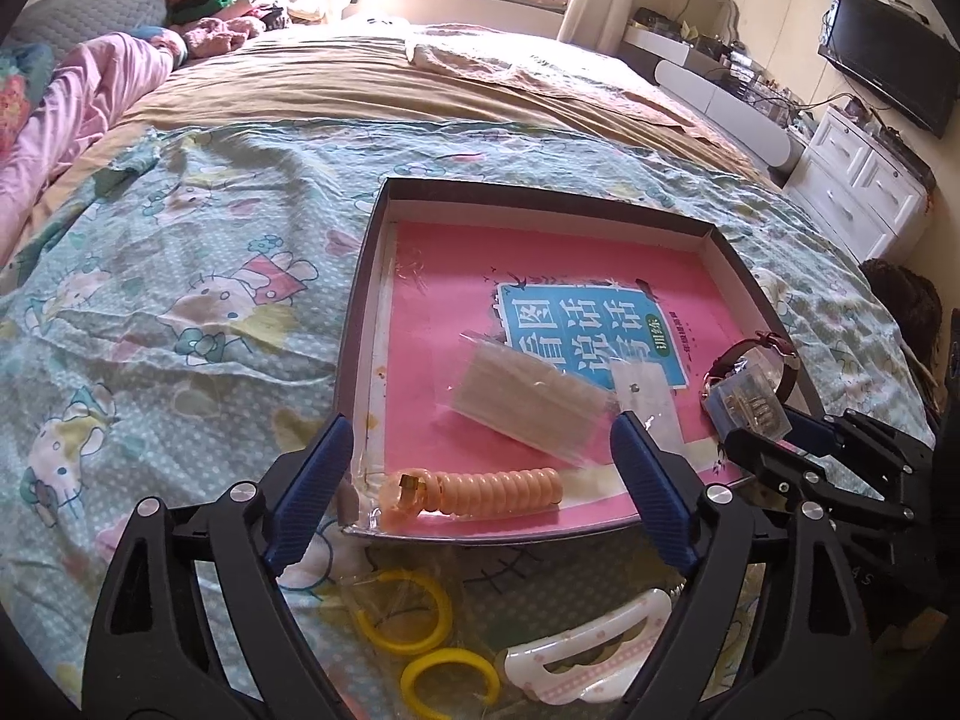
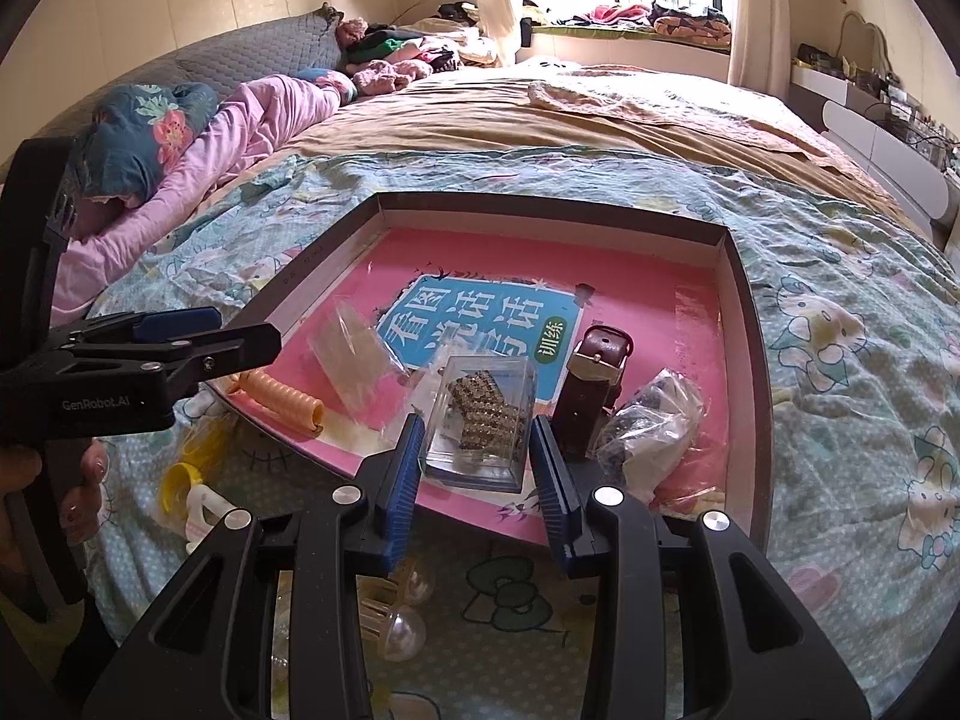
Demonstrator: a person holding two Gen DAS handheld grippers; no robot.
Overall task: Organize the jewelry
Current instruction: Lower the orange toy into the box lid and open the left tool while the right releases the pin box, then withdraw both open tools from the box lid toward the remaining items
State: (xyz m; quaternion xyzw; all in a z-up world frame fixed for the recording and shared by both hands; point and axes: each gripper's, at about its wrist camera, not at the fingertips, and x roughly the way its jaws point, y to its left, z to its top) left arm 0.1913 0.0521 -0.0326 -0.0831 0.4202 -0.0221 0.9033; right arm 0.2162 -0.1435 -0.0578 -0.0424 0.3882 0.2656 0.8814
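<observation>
On the bed (image 1: 180, 276), on a cartoon-print sheet, lies a shallow dark-rimmed tray (image 1: 714, 227) lined with a pink booklet (image 1: 456, 276). Left wrist view, left to right: left tongs (image 1: 483, 459) spread wide over the tray's near left corner, nothing between the pads; a peach coil bracelet (image 1: 498, 489) lies in the tray at the near rim, between the two pads in the picture, not touched. Above it, a clear packet (image 1: 528, 399) with a pale insert. At right edge of frame, right tongs (image 1: 759, 429) pinch a small clear box (image 1: 747, 405); a watch with dark red strap (image 1: 780, 354) lies just behind it. Lower frame, outside the tray on the sheet: two yellow rings (image 1: 414, 612) in clear wrap, and a white hair clip (image 1: 591, 645). Right wrist view: left tongs (image 2: 198, 336) at left of frame, a hand (image 2: 36, 498) below them; coil bracelet (image 2: 285, 405); clear box (image 2: 480, 420) holding gold-toned jewelry, both blue pads pressed on its sides, box resting low over the tray's near part; watch (image 2: 591, 384) upright just right; crinkled clear bag (image 2: 654, 426) of dark pieces beside it. Pearl-like beads (image 2: 399, 630) on the sheet at lower frame.
</observation>
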